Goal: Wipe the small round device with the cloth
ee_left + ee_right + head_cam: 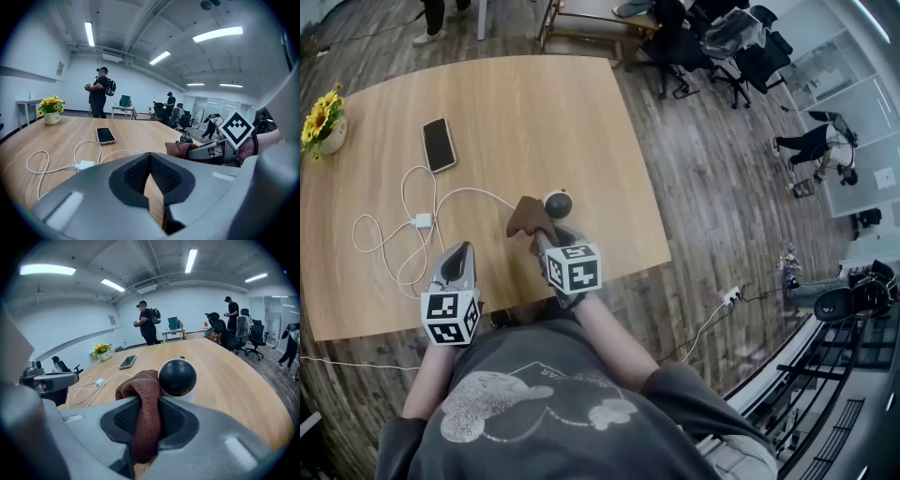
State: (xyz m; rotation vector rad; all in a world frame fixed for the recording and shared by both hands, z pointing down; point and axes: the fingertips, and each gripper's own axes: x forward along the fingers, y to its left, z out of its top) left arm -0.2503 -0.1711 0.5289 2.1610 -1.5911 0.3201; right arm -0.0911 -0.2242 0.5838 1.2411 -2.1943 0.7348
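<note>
The small round device [558,202] stands on the wooden table [572,122], a white body with a black dome [177,377]. My right gripper [540,234] is shut on a brown cloth [528,216], whose bunched end [143,394] hangs just left of the device, close against it. My left gripper [456,259] hovers near the table's front edge, left of the right one, jaws shut with nothing between them [150,176]. From the left gripper view the cloth [180,149] and device [186,139] sit to the right.
A black phone [439,143] lies at the table's left, with a white cable and charger [420,222] looped in front of it. A flower pot [322,122] stands at the far left edge. Office chairs [712,47] and people stand beyond the table.
</note>
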